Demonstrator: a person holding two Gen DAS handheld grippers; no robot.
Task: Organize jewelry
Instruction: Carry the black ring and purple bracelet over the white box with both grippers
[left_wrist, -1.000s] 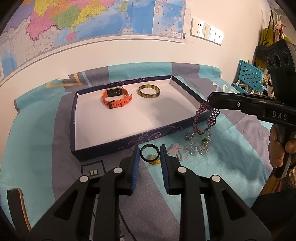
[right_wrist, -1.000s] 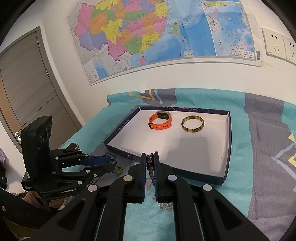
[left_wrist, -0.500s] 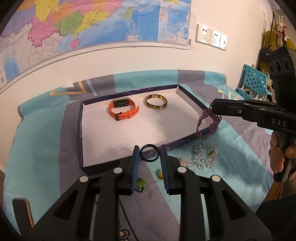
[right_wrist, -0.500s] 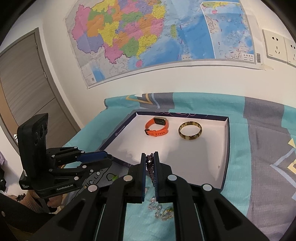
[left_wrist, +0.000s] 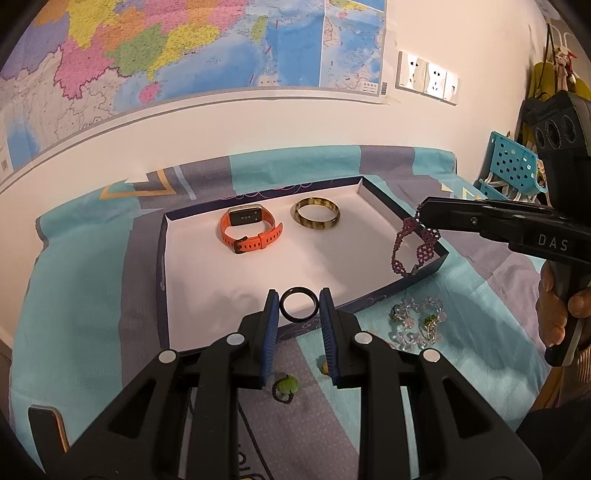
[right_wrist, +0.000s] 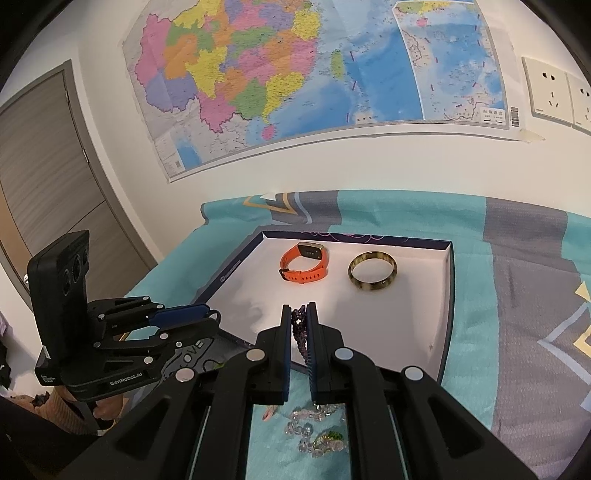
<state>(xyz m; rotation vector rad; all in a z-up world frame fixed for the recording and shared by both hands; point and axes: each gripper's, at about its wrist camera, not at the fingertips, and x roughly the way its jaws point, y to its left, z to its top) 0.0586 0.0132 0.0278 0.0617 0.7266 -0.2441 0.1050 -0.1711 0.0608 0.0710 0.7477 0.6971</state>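
Two pieces are held above the tray: a black ring is clamped between the left gripper's pads over the tray's six o'clock rim, and a purple beaded bracelet is pinched in the closed right gripper at three o'clock. An orange watch and amber bangle are laid inside toward twelve o'clock.

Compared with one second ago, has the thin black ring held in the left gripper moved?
Yes. The thin black ring in the left gripper went from over the cloth to over the near wall of the white-lined tray.
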